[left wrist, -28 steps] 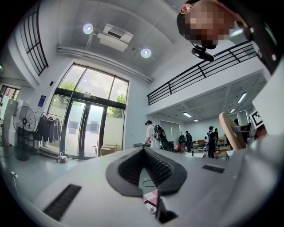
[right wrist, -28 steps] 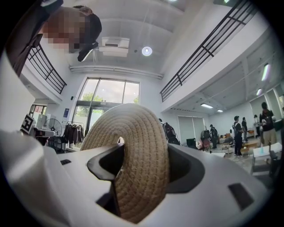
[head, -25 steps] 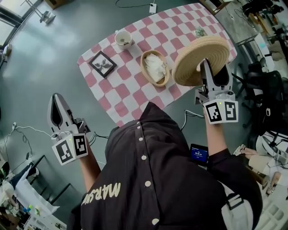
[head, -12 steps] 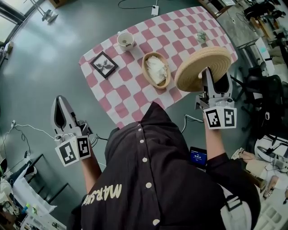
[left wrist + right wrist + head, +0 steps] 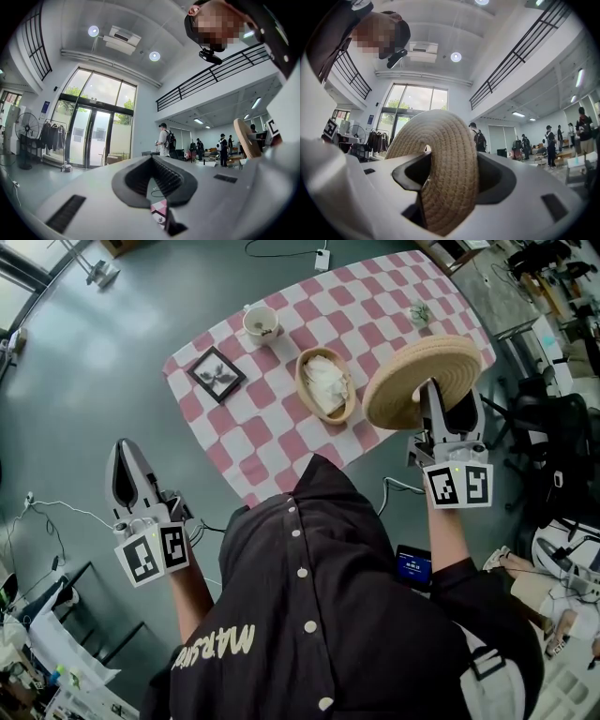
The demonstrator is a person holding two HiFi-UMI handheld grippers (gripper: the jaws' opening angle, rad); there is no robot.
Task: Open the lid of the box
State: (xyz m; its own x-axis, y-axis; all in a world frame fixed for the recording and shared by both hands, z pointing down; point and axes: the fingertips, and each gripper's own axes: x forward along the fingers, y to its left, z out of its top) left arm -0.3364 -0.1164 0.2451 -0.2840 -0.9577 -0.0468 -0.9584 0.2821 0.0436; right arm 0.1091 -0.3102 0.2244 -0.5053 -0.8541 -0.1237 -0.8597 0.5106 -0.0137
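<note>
An oval woven basket (image 5: 304,392), the box, stands open on the checked tablecloth (image 5: 253,432), with white material inside. Its round woven lid (image 5: 417,381) hangs tilted above the table's right corner, clear of the basket. My right gripper (image 5: 433,390) is shut on the lid's rim. In the right gripper view the thick lid (image 5: 443,154) fills the gap of the right gripper (image 5: 450,161), edge on. My left gripper (image 5: 123,448) hangs over the floor, left of the table and far from the basket, shut and holding nothing. In its own view the left gripper (image 5: 152,160) points out into the hall.
On the cloth stand a cup (image 5: 259,322), a framed picture (image 5: 215,374) and a small plant (image 5: 419,312). A dark office chair (image 5: 553,437) and cluttered desks stand to the right. A cable (image 5: 56,512) runs over the floor at the left. Several people stand in the hall.
Since a second ago the right gripper and the lid have shifted slightly to the right. The left gripper has dropped a little in the picture. Over the last half second nothing visibly moved.
</note>
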